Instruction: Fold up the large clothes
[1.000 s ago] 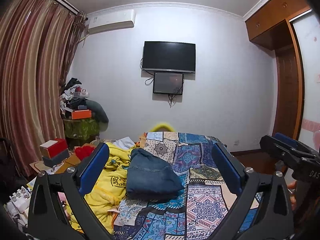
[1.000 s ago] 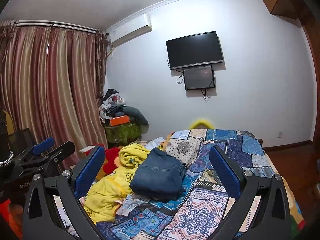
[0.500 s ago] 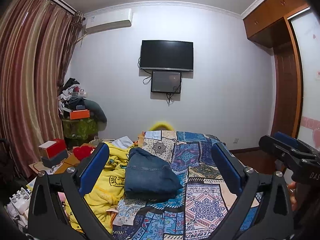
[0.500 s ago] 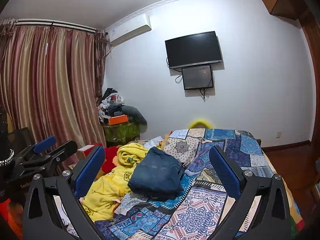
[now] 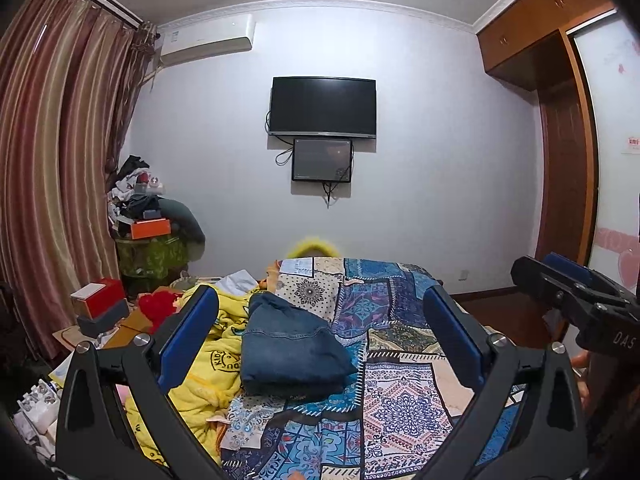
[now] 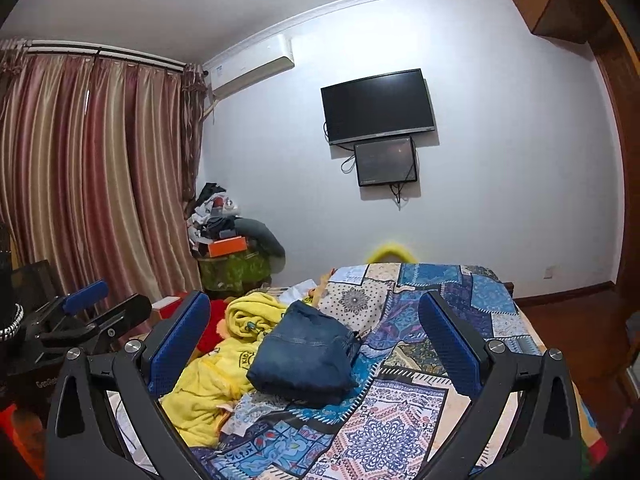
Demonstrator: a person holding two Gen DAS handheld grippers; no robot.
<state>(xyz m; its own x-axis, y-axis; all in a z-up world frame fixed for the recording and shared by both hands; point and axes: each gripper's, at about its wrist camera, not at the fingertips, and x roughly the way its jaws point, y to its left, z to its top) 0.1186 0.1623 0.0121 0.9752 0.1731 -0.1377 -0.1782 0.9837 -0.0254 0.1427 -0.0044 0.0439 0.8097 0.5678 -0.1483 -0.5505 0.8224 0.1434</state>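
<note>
A folded pair of blue jeans [image 5: 290,350] lies on the patchwork bedspread [image 5: 400,392]; it also shows in the right wrist view [image 6: 306,360]. A crumpled yellow garment [image 5: 208,368] lies to its left, also in the right wrist view [image 6: 212,376]. My left gripper [image 5: 320,340] is open and empty, held above the near bed, apart from the jeans. My right gripper [image 6: 314,344] is open and empty, likewise held back from the jeans. The right gripper shows at the right edge of the left wrist view [image 5: 576,300], and the left gripper at the left edge of the right wrist view [image 6: 88,312].
The bedspread in the right wrist view [image 6: 440,400] covers the bed. A cluttered pile with an orange box [image 5: 150,228] stands in the left corner by striped curtains [image 5: 48,180]. A red box [image 5: 98,298] sits beside the bed. A TV [image 5: 323,106] hangs on the far wall. A wooden wardrobe [image 5: 568,160] stands right.
Both views have drifted slightly; the jeans sit a little further left in each frame. Both grippers stay open and empty.
</note>
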